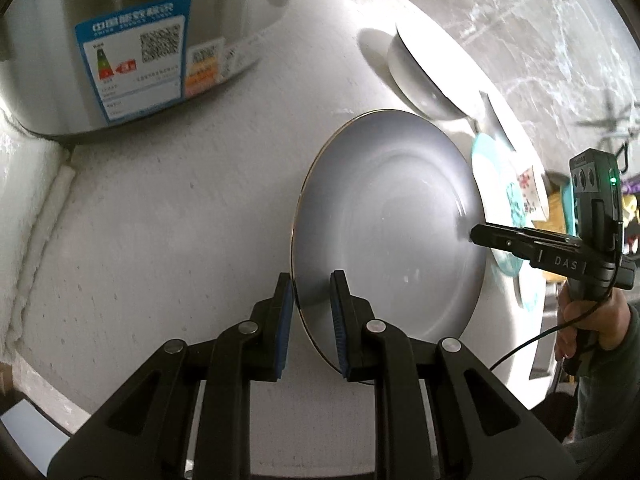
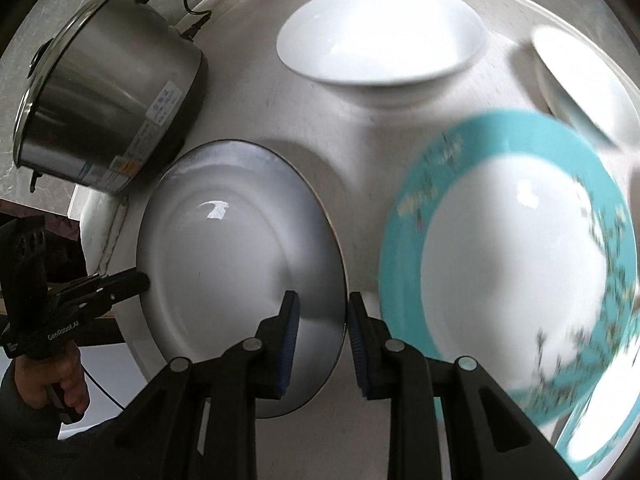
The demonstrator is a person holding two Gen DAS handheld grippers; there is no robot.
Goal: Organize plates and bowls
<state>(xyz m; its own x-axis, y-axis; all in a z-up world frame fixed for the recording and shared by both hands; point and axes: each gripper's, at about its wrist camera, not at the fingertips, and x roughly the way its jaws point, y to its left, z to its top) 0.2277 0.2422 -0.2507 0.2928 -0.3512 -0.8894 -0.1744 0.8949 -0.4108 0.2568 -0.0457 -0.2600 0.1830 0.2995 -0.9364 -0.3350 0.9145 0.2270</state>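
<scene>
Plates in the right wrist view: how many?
2. White plate held at both edges by the grippers; teal-rimmed plate to its right, blurred. A teal edge below it may be another.

Beside the white plate [image 2: 240, 248], motion-smeared: the teal-rimmed plate [image 2: 516, 256], its floral pattern unreadable and lower part cut off by the frame edge. Behind the white plate, cropped at top: the steel cooker [image 1: 132, 40], label print too small to read.
</scene>
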